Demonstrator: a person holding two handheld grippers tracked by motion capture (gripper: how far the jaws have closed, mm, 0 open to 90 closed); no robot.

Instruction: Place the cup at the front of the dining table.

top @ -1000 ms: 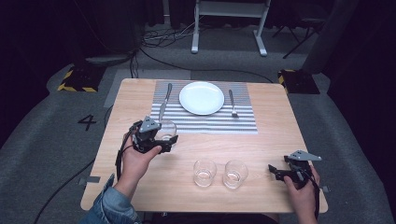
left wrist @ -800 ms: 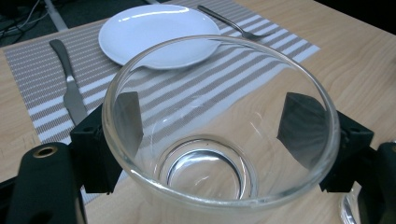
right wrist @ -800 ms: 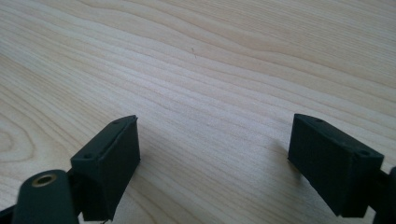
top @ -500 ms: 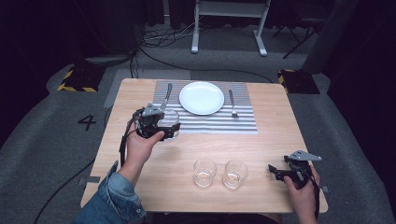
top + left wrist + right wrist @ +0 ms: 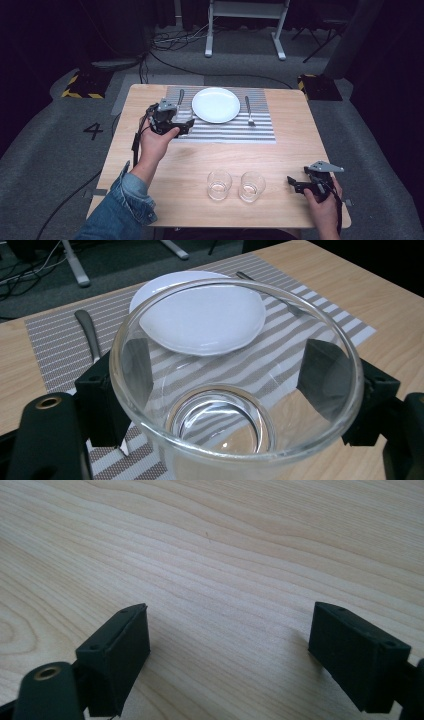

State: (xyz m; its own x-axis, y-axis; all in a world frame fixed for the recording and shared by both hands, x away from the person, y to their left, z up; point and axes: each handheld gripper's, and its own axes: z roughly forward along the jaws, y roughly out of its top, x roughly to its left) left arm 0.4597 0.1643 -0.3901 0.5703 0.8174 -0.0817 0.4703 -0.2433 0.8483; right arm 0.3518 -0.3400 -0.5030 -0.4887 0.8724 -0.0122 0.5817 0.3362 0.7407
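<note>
My left gripper (image 5: pixel 181 119) is shut on a clear drinking glass (image 5: pixel 184 115) and holds it upright over the left part of the striped placemat (image 5: pixel 260 132), just left of the white plate (image 5: pixel 216 105). In the left gripper view both black jaws press the sides of the glass (image 5: pixel 235 385), with the plate (image 5: pixel 200 320) and a knife (image 5: pixel 88 332) beyond. My right gripper (image 5: pixel 299 183) rests open near the table's front right corner, and in the right gripper view its jaws stand wide apart around the midpoint of my right gripper (image 5: pixel 230 650) over bare wood.
Two more clear glasses (image 5: pixel 219 184) (image 5: pixel 251 186) stand side by side near the front edge. A fork (image 5: pixel 248 110) lies right of the plate and a knife (image 5: pixel 179 97) left of it. The wooden table (image 5: pixel 295 150) has bare room on its right side.
My left gripper has carried the glass away from the person and to the right, from the bare wood onto the placemat beside the plate. The right gripper has stayed put.
</note>
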